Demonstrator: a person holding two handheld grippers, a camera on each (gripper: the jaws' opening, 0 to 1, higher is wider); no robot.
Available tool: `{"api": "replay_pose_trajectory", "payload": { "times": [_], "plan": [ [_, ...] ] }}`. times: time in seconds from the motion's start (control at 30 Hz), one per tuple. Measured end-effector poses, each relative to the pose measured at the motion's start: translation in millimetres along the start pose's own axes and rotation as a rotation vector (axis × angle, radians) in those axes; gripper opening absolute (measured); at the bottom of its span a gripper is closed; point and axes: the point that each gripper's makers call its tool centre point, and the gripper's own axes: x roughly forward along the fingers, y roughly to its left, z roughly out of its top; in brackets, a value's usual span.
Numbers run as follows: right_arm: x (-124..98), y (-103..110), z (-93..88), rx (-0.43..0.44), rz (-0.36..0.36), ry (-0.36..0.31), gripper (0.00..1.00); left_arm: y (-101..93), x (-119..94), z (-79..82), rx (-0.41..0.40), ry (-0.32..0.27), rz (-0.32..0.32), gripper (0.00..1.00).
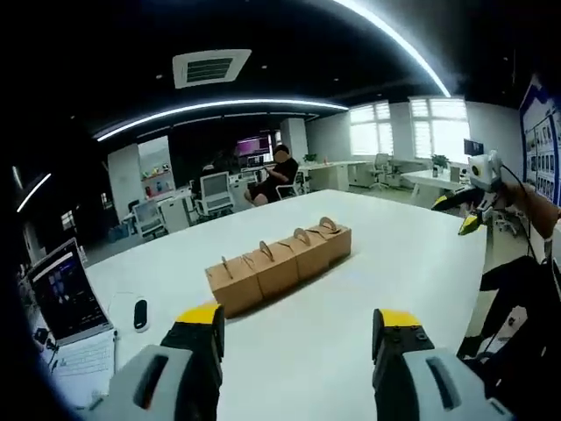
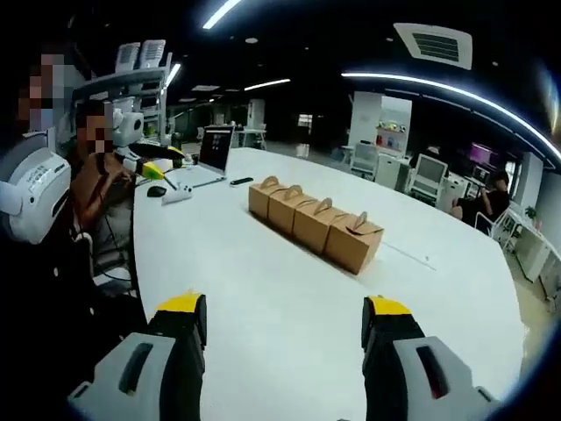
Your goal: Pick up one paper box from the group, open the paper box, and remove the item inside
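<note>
Row of four kraft paper boxes (image 1: 280,260) on white table (image 1: 412,263), 12 o'clock of left gripper (image 1: 298,329) | laptop (image 1: 66,294) at 9 | left gripper released, empty | right gripper (image 2: 285,320) released, empty

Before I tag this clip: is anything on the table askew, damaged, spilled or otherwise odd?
Nothing stands out. The four paper boxes stand upright, touching in a straight row on the white table, handles up and tops shut. Both the left hand-held gripper and right hand-held gripper are open, short of the boxes.
</note>
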Motion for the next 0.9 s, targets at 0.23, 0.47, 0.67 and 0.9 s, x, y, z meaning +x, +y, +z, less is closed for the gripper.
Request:
{"api": "replay_pose_trajectory", "payload": {
  "times": [0.23,0.47,0.67,0.9],
  "plan": [
    [9,-6,3.6,-0.003,0.005,0.016,0.72,12.8,-5,-4.5,0.001,0.005,0.015,0.68],
    [15,4,7.2,-0.012,0.010,0.020,0.70,30.7,17,0.7,-0.003,0.017,0.008,0.67],
    [11,15,8.6,-0.022,0.014,0.023,0.70,42.4,49,-5.0,-0.016,0.072,-0.020,0.65],
    [8,17,9.6,-0.029,0.004,0.026,0.70,32.9,85,8.2,-0.018,0.103,-0.080,0.63]
  ]
}}
